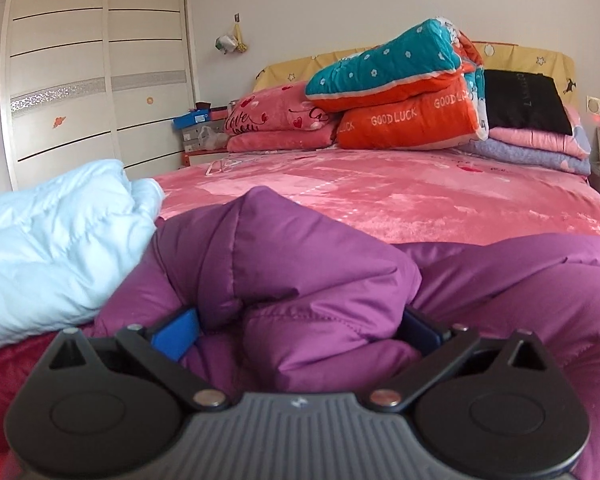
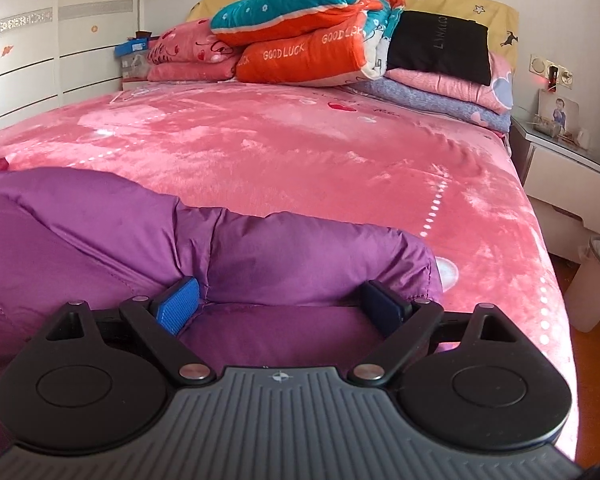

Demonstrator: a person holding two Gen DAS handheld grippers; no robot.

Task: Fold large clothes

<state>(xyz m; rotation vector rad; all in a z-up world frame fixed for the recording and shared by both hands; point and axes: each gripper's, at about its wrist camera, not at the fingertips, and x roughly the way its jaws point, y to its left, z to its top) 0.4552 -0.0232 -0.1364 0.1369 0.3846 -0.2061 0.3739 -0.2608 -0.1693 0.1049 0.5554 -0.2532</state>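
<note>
A purple padded coat [image 1: 300, 264] is seen lying on the pink bedspread [image 1: 420, 200] of the bed, bunched up directly ahead of both tools. In the left wrist view, a thick puffed fold of the coat is gathered between the blue pads [image 1: 178, 332] of the left tool [image 1: 300, 330], whose jaws are set wide apart with the fabric filling the gap; the fold rises in a peak just beyond the fingertips, and more of the coat spreads away to the right of the tool. A pale blue padded garment [image 1: 56, 236] is seen to the left of this tool, touching the purple coat along its edge. In the right wrist view, a rounded roll of the same purple coat [image 2: 292, 252] is held between the blue pads [image 2: 179, 300] of the right tool [image 2: 282, 304], the jaws likewise standing wide with the cloth pressed against both pads. The bulk of the coat extends to the left of the right tool, while its end is found just past the right-hand finger, where the bedspread [image 2: 300, 140] is exposed. Far ahead of both tools, at the head of the bed, a pile of folded quilts [image 2: 316, 32] and pillows is stacked.
</note>
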